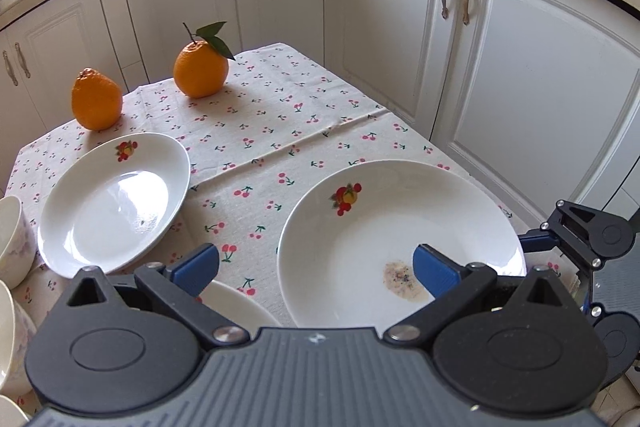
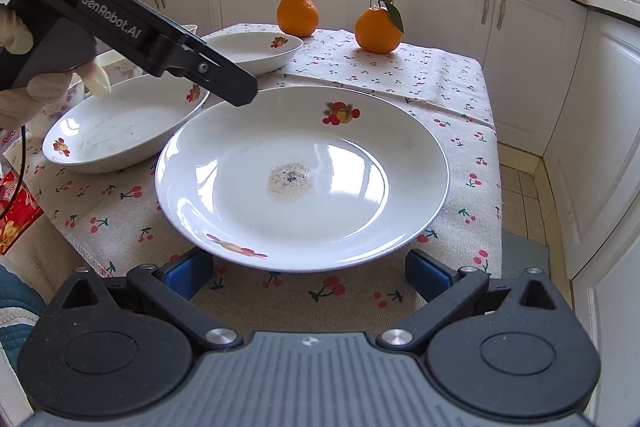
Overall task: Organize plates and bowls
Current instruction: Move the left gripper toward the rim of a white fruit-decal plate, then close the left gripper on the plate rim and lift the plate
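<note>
A large white plate (image 2: 300, 179) with fruit prints and a dried food stain in its middle lies on the cherry-print tablecloth (image 2: 360, 291). My right gripper (image 2: 308, 273) is open, a finger on each side of the plate's near rim. In the left wrist view the same plate (image 1: 400, 227) lies at the right. My left gripper (image 1: 316, 271) is open above the cloth, its right finger over the stain. A second plate (image 1: 114, 199) lies at the left. A third plate (image 1: 236, 303) is partly hidden under the left gripper. Floral bowls (image 1: 10, 239) stand at the left edge.
Two oranges (image 2: 298, 13) (image 2: 378, 29) stand at the table's far end. White kitchen cabinets (image 1: 400, 27) close in behind and to the right of the table. A gloved hand (image 2: 24, 95) holds the left gripper (image 2: 236, 93). A red package (image 2: 12, 211) lies at the left.
</note>
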A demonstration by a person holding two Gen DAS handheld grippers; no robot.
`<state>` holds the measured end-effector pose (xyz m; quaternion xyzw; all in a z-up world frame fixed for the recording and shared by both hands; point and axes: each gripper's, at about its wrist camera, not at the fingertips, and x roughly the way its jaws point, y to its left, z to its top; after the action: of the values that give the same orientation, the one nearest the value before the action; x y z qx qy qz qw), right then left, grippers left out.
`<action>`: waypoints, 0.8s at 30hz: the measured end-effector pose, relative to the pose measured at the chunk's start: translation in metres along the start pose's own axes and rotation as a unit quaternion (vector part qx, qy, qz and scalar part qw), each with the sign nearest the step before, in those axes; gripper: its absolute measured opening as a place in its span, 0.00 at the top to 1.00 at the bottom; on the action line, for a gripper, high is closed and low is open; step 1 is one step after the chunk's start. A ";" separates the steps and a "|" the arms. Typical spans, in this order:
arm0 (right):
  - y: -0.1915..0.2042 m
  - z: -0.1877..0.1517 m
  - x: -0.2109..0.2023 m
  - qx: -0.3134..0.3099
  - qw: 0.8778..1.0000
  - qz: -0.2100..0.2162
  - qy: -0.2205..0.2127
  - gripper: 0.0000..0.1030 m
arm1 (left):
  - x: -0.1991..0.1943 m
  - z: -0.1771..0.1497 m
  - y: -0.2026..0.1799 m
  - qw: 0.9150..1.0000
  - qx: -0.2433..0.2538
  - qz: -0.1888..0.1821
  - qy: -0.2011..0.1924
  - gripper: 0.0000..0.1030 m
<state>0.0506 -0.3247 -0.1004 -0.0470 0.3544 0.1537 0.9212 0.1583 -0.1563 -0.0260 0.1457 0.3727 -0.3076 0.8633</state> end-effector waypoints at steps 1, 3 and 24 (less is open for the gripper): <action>-0.002 0.000 0.001 -0.003 1.000 0.003 -0.004 0.00 | 0.005 0.003 0.000 1.000 0.002 -0.005 0.003 0.01; -0.004 -0.002 0.001 -0.009 1.000 0.009 -0.016 0.00 | 0.014 0.008 0.000 1.000 0.005 -0.013 0.011 0.01; -0.007 -0.009 0.000 -0.023 0.998 0.024 -0.048 0.00 | 0.086 0.046 0.011 0.982 0.050 -0.120 0.140 0.26</action>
<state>0.0468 -0.3327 -0.1074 -0.0518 0.3074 0.1862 0.9317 0.2363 -0.2062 -0.0573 0.1846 0.4886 -0.4035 0.7513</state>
